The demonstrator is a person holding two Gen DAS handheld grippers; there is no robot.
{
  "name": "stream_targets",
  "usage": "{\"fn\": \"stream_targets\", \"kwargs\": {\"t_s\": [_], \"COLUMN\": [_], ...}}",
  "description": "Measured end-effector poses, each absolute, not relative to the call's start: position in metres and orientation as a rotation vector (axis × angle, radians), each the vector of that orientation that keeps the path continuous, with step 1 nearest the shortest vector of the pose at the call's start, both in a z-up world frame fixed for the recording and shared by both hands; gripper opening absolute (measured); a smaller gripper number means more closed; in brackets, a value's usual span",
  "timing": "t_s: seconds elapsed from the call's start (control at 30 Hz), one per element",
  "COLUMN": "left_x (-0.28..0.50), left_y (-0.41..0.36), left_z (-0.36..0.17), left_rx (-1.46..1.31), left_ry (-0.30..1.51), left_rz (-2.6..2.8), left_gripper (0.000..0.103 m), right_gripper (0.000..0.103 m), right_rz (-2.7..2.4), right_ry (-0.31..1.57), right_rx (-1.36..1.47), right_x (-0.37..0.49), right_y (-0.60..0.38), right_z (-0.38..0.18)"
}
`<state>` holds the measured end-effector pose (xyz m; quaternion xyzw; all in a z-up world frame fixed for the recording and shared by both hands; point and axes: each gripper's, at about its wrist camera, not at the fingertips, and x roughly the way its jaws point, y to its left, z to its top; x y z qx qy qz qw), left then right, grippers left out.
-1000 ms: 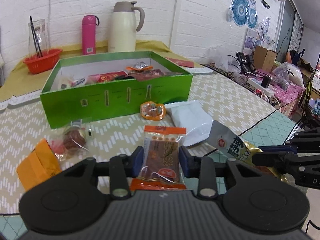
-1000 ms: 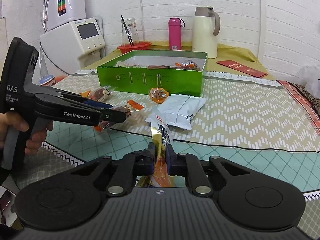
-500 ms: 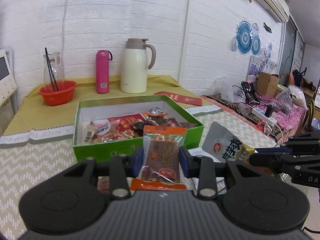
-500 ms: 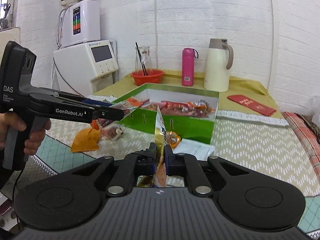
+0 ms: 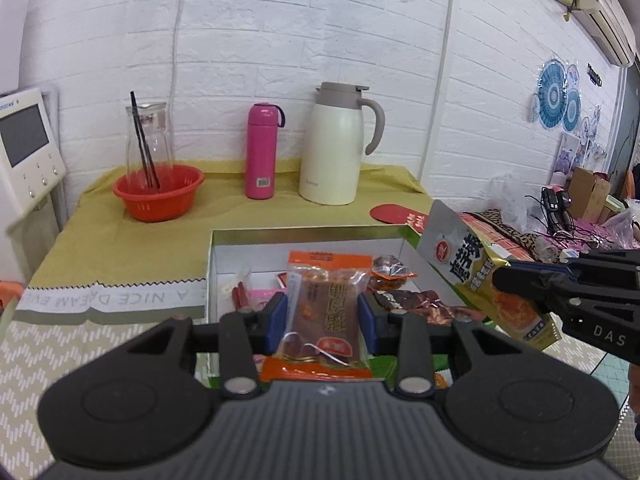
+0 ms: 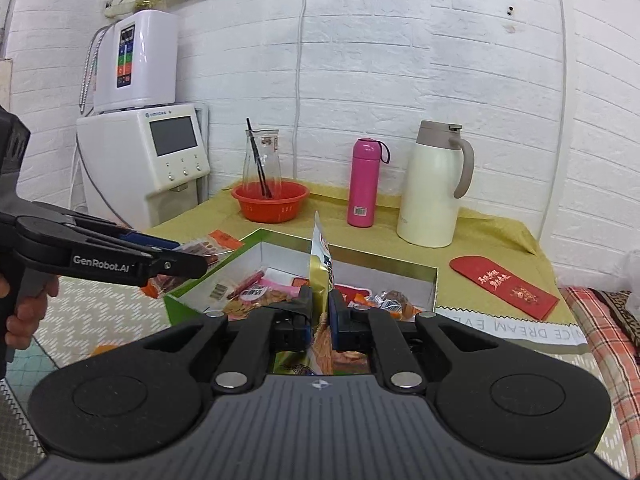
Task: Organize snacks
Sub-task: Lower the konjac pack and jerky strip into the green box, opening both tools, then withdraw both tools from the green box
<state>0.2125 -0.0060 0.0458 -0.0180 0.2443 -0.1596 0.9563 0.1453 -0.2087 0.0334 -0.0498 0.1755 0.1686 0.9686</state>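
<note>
Desk [image 5: 120, 248] carries the green box [image 6: 434, 286], the landmark, open-topped with loose snacks inside. Behind the box: white thermos jug [image 5: 338, 146], pink bottle [image 5: 262, 151], red basket [image 5: 158, 192] holding a glass carafe. Red envelope [image 6: 504, 286] just right of the box. Left gripper [image 5: 322, 316] jaws clamped on an orange-edged snack pack [image 5: 326, 304], above the box's near edge. Right gripper [image 6: 320, 314] jaws clamped on a gold snack bag [image 6: 320, 272], above the box's near-right side.
</note>
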Motion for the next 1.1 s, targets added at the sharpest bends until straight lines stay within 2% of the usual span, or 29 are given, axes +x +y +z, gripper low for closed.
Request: {"fn": "stream_targets", "kwargs": {"t_s": [0.33,0.4,0.43,0.47,0.5,0.53,0.57,0.6,0.73,0.8,0.83,1.1], "left_x": [0.254,0.259,0.261,0.261,0.260,0.257,0.256,0.256,0.262,0.260,0.259,0.242], "left_y": [-0.005,-0.006,-0.006,-0.006,-0.006,-0.005,-0.004,-0.004,0.001,0.002,0.003,0.004], "left_z": [0.032,0.028,0.026,0.024,0.023,0.022,0.021,0.021,0.018,0.018,0.019,0.032], "left_rx": [-0.051,-0.049,-0.048,-0.048,-0.050,-0.056,-0.057,-0.056,-0.099,-0.110,-0.113,-0.125], "left_ry": [0.547,0.551,0.548,0.533,0.509,0.482,0.466,0.473,0.521,0.512,0.501,0.457], "left_rz": [-0.294,-0.295,-0.296,-0.300,-0.291,-0.272,-0.255,-0.244,-0.223,-0.196,-0.188,-0.193], "left_gripper": [0.036,0.036,0.038,0.053,0.068,0.071,0.072,0.073,0.079,0.089,0.102,0.103], "right_gripper": [0.017,0.020,0.022,0.025,0.037,0.050,0.084,0.103,0.103,0.103,0.103,0.103], "right_rz": [0.290,0.302,0.323,0.353,0.375,0.378,0.372,0.364,0.381,0.387,0.386,0.387], "right_ry": [0.386,0.389,0.395,0.405,0.412,0.413,0.409,0.399,0.402,0.407,0.408,0.479], "right_rx": [-0.146,-0.157,-0.164,-0.174,-0.188,-0.206,-0.225,-0.238,-0.217,-0.206,-0.206,-0.241], "right_x": [0.202,0.208,0.212,0.214,0.214,0.214,0.211,0.208,0.200,0.197,0.195,0.198], "right_y": [-0.198,-0.194,-0.191,-0.189,-0.186,-0.184,-0.183,-0.182,-0.187,-0.188,-0.189,-0.185], "right_z": [0.011,0.007,0.004,0.001,-0.002,-0.004,-0.006,-0.008,-0.008,-0.008,-0.007,-0.012]}}
